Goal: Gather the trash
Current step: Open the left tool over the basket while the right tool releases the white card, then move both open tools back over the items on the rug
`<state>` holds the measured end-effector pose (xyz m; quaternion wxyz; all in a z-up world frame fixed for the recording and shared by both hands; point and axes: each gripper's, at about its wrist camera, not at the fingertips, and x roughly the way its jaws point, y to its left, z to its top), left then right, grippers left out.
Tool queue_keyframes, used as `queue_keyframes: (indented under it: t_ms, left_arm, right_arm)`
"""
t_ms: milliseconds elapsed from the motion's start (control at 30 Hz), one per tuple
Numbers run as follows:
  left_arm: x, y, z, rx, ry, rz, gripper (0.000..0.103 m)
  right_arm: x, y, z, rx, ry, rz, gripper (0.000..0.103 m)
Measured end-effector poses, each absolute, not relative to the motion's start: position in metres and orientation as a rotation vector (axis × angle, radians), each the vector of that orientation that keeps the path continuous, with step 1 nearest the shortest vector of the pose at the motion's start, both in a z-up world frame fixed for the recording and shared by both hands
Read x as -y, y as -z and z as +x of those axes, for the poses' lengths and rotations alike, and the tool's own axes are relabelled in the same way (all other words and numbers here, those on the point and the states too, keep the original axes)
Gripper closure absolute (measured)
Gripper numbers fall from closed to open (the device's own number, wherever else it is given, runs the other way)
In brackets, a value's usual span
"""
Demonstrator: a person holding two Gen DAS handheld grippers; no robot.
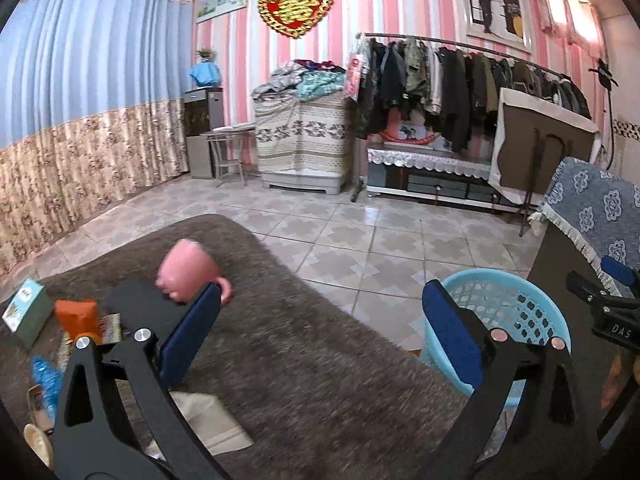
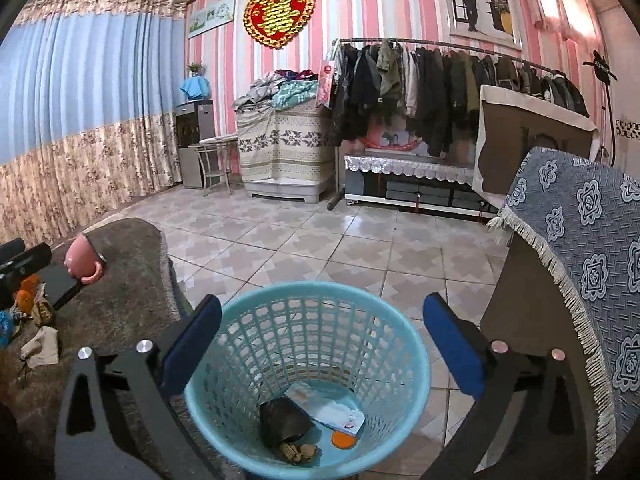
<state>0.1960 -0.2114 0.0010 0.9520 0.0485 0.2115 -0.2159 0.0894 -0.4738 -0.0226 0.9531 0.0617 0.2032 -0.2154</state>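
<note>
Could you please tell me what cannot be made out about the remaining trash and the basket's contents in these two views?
- Left wrist view: items on the brown rug at lower left are hidden by the left gripper and cut by the edge; the blue basket's inside is hidden.
- Right wrist view: the dark lump in the basket cannot be identified; the packet's print is too small.

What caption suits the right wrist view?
Open right gripper above blue basket holding a dark wrapper and other scraps.

Perforated glossy plastic basket [image 2: 308, 344], shaggy matt rug [image 1: 304, 344], glossy floor tiles [image 2: 320, 248], smooth pink mug [image 1: 188, 272]
</note>
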Motion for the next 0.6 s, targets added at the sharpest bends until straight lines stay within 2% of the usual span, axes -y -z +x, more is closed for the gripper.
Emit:
queue_keyframes:
  t_ms: [600]
  left_arm:
    - [0.049, -0.001, 0.164, -0.454, 0.179, 0.063, 0.006]
  right_arm:
    - [0.365, 0.023, 0.103, -0.436, 0.247, 0.045, 0.004]
